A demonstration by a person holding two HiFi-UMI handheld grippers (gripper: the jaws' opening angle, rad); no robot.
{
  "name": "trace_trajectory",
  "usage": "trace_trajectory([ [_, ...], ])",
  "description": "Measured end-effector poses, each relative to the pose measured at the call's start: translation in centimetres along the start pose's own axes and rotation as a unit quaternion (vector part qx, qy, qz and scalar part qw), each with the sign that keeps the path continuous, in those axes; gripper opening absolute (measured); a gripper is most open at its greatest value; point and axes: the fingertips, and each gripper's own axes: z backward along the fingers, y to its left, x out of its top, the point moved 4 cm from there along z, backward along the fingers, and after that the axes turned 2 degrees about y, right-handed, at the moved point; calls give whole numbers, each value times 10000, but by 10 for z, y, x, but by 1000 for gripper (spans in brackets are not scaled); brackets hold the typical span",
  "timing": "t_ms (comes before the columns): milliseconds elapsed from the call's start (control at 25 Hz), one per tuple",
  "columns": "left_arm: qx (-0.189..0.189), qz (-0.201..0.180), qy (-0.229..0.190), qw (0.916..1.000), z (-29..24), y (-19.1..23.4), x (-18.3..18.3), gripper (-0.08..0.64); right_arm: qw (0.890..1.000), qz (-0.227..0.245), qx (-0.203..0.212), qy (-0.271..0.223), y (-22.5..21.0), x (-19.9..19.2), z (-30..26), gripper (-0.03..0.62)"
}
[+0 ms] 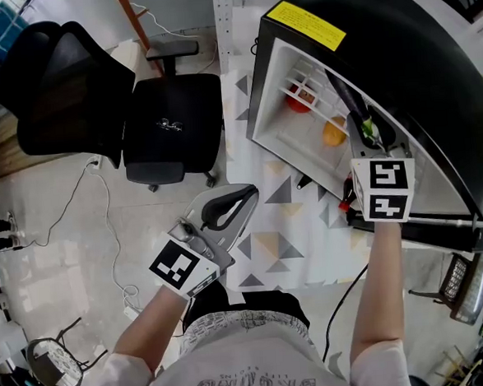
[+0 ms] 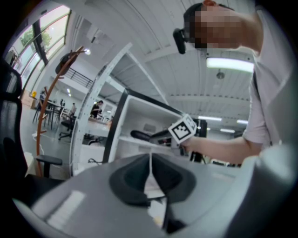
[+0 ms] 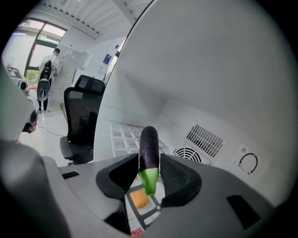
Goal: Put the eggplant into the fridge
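The black fridge (image 1: 414,60) stands open at the far right. The right gripper (image 3: 150,173) reaches inside, its 2 jaws clamped on the eggplant (image 3: 149,146), above an orange fruit (image 3: 139,199) on the shelf. The left gripper (image 2: 150,174), near left, is closed and empty.

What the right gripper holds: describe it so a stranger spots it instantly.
Find the black mini fridge with its door open. Inside its white compartment, the right gripper grips the eggplant: long, dark purple, green-capped, unlike the round orange fruit nearby.
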Motion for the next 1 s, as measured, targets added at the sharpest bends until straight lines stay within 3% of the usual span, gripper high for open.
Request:
trace_trajectory([
  [1000, -263, -248, 59, 9993, 14, -18, 13, 18, 9989, -6, -195, -420, 10, 7, 47, 143],
])
